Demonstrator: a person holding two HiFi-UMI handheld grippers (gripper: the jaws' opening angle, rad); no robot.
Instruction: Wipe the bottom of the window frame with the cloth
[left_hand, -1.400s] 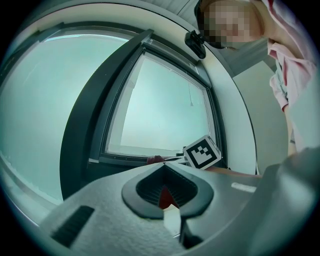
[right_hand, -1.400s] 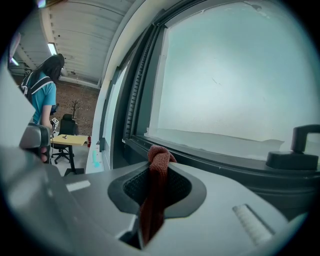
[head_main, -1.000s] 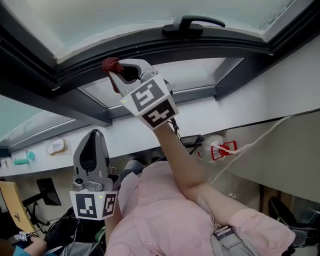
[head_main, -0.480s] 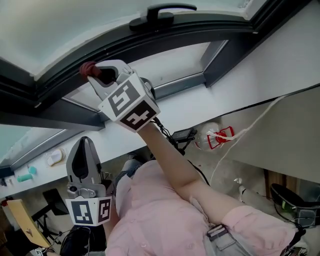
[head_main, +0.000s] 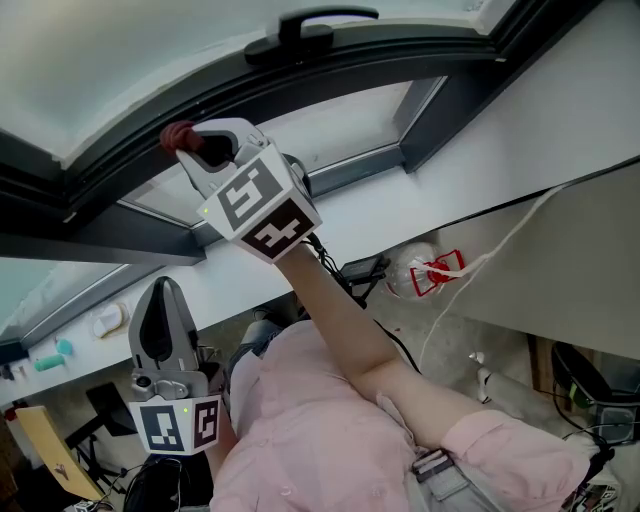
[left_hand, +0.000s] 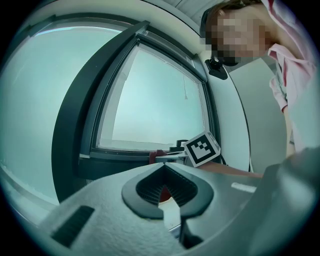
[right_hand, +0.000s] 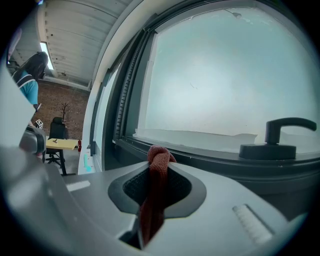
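Fingers of the right gripper (head_main: 200, 147) are clamped tight on the red cloth (right_hand: 158, 162). Its bunched tip sits right up against the bottom rail of the dark window frame (head_main: 330, 75), left of the handle (head_main: 312, 28). The left gripper (head_main: 163, 292) hangs lower down, well apart, fingers closed on nothing.

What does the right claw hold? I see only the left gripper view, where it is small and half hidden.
Observer: The right claw is shut on a red-brown cloth, bunched at the tips.
Operator: Does the cloth reach the frame?
Observer: In the head view it lies against the window frame, at its dark lower bar; real contact I cannot confirm.
Operator: Where does my left claw hang?
Observer: The head view shows the left claw low beside the person's pink shirt, well below the frame.
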